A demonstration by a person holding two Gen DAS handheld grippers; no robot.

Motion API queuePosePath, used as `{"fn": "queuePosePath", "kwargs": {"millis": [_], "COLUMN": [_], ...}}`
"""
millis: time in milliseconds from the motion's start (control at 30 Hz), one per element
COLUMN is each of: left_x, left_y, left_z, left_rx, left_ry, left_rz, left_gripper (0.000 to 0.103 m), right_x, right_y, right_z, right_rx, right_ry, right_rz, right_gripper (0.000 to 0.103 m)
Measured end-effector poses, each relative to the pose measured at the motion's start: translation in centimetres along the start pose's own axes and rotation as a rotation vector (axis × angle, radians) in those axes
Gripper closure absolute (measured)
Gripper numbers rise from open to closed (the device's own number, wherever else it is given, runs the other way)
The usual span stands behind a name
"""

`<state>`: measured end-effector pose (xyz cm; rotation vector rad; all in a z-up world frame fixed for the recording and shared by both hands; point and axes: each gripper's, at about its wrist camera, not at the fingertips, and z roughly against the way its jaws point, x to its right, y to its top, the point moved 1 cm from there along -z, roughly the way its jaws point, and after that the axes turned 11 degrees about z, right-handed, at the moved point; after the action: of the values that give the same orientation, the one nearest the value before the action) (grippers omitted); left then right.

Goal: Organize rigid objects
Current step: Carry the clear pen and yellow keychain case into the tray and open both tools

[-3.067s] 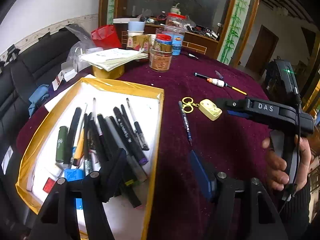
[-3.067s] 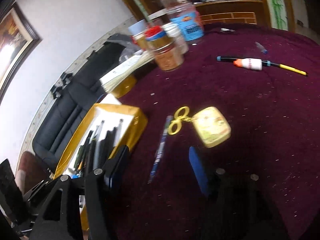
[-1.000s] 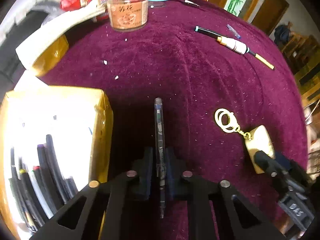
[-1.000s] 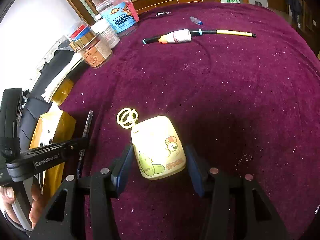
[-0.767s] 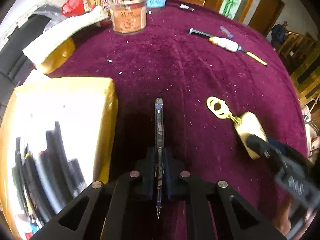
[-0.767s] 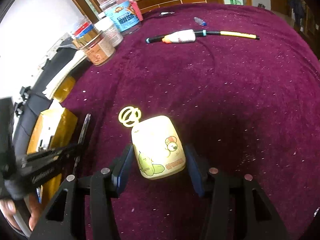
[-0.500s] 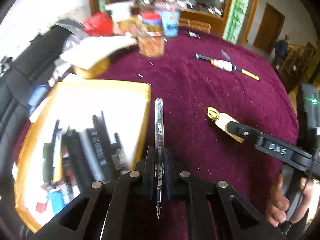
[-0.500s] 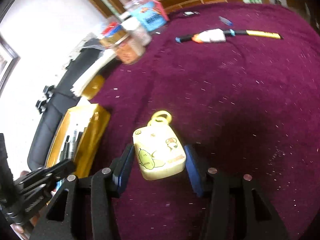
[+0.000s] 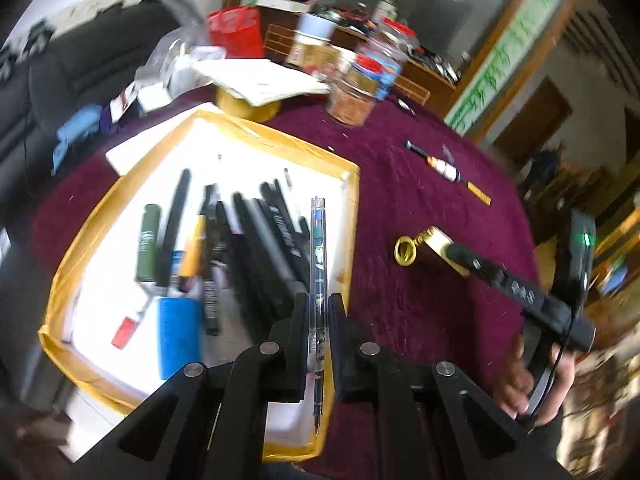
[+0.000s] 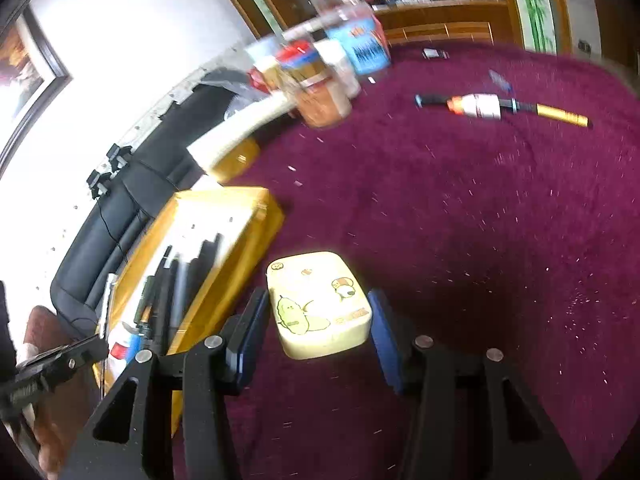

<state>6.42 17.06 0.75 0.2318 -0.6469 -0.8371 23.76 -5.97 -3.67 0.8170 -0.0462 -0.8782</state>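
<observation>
Pen (image 9: 319,280) is pinched lengthwise in the left hand-held gripper (image 9: 318,322), above the yellow tray (image 9: 352,216) near its right wall. Right hand-held gripper (image 10: 316,322) clamps the yellow keychain case (image 10: 318,304) above the table (image 10: 480,240). Step: transport. Next: lower and release each into the tray.

Bright daylight, motion blur, fisheye-warped edges, blown-out white box interior (image 9: 120,280)

Jars w/ red lids (image 9: 362,80) stood at the far table edge by a paper stack (image 9: 260,80). Black sofa (image 10: 132,208) sat behind; framed pic (image 10: 28,68) on wall.
</observation>
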Motion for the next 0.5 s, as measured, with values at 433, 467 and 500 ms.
{"fn": "queuePosePath", "kwargs": {"millis": [433,467,500], "left_x": [-7.1,-7.5,-7.9], "left_y": [4.6,5.0,5.5], "left_z": [-0.9,-1.4,-2.0], "left_rx": [0.001,-0.010,-0.017], "left_ry": [-0.020,-0.031,-0.024], "left_rz": [0.138,0.147,0.151], "left_gripper": [0.095,0.095,0.095], "right_x": [-12.0,-12.2,-12.4], "right_y": [5.6,5.9,6.2], "right_z": [-3.2,-3.8,-4.7], "right_rx": [0.015,0.007,-0.005], "right_ry": [0.103,0.102,0.098], "right_rz": [0.150,0.147,0.143], "right_gripper": [0.054,0.054,0.054]}}
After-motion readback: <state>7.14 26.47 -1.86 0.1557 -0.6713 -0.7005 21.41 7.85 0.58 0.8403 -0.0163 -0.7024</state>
